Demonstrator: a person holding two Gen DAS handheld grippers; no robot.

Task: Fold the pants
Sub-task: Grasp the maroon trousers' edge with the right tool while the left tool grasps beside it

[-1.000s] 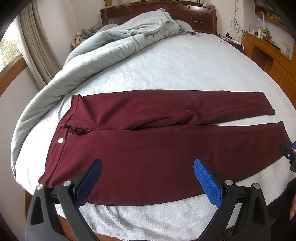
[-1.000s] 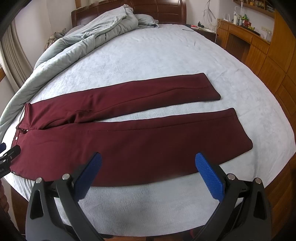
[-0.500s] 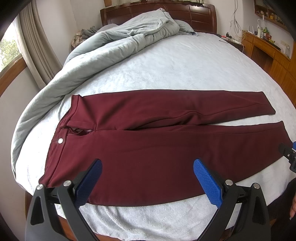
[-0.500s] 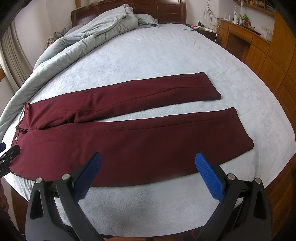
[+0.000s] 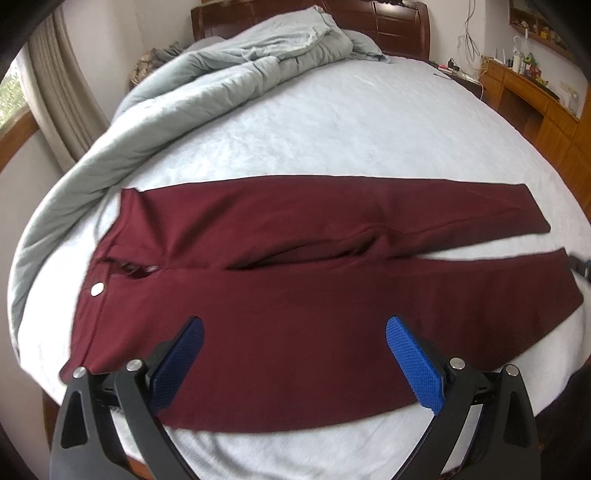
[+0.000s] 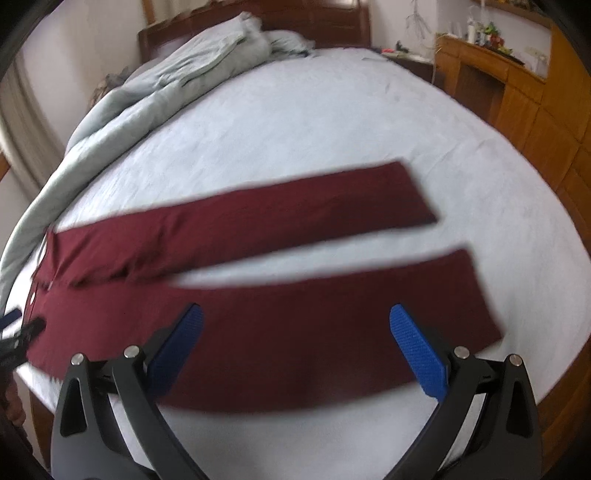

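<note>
Across the pale bedspread, dark maroon pants lie flat and unfolded just ahead of both tongs, left gripper and right gripper spread wide, empty; no writing legible.

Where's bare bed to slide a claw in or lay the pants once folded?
The sheet is bare between the far leg and the headboard, and in a thin wedge between both legs. The front edge has a narrow free strip. The bed's left side is crowded by the duvet.
</note>
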